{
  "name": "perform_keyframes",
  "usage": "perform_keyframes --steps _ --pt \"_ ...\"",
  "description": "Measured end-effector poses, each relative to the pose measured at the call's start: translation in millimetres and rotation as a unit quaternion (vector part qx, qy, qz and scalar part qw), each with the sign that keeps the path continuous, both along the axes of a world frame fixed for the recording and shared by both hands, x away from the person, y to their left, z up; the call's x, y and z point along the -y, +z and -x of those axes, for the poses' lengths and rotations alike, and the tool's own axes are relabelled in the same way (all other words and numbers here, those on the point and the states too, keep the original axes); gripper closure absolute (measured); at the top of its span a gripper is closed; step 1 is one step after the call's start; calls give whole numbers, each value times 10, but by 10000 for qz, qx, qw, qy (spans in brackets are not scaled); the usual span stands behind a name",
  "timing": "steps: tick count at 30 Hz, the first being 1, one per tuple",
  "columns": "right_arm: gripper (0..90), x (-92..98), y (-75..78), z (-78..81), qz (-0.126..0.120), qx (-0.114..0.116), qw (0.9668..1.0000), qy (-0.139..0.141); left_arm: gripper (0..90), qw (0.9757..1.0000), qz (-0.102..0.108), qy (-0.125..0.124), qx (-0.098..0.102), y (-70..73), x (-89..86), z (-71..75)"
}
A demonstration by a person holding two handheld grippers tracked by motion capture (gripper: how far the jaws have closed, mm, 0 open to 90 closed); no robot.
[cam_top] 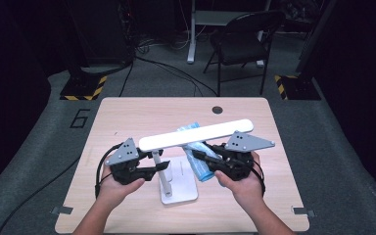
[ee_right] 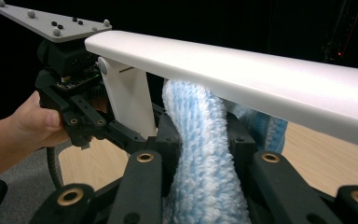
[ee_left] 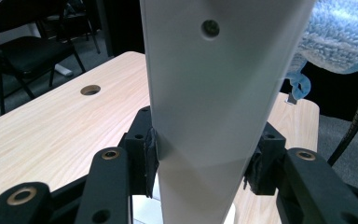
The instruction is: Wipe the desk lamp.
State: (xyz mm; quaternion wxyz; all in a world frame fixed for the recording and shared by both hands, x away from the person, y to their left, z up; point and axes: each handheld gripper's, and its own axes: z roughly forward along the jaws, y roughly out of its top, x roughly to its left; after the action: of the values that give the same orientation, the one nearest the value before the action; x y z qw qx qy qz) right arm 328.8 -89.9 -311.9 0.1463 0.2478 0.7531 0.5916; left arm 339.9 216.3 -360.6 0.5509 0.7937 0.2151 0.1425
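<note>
A white desk lamp stands on the wooden table [cam_top: 127, 117], with a flat base [cam_top: 181, 188] and a long head bar [cam_top: 196, 134] tilted above both hands. My left gripper [cam_top: 159, 168] is shut on the lamp's flat white arm [ee_left: 214, 93], its pads pressing both edges. My right gripper [cam_top: 200, 156] is shut on a fluffy blue and white cloth [ee_right: 200, 154]. The cloth rises between the jaws and touches the underside of the head bar [ee_right: 261, 79]. In the high view the cloth [cam_top: 200, 166] runs back under the bar.
A round cable hole [cam_top: 217, 109] sits near the table's far edge. A black folding chair [cam_top: 245, 39] and two stand bases with yellow and black stripes [cam_top: 83, 88] stand on the floor behind the table. The lamp base sits close to the front edge.
</note>
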Motion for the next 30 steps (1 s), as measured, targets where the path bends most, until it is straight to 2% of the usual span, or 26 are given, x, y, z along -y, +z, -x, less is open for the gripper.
perform_keyframes --steps 18,19,23,30 --pt "723 239 -6 -15 -93 -78 9997 -204 536 10000 43 19 -23 -9 -3 11" --pt "723 259 -8 -28 -84 5 9998 -201 536 10000 44 18 -23 -10 -3 11" --pt "723 349 -9 -26 -126 -55 9994 -317 536 10000 47 18 -25 -10 -4 11" --pt "723 548 -14 -37 -162 -21 9986 -509 536 10000 46 14 -31 -10 -5 10"
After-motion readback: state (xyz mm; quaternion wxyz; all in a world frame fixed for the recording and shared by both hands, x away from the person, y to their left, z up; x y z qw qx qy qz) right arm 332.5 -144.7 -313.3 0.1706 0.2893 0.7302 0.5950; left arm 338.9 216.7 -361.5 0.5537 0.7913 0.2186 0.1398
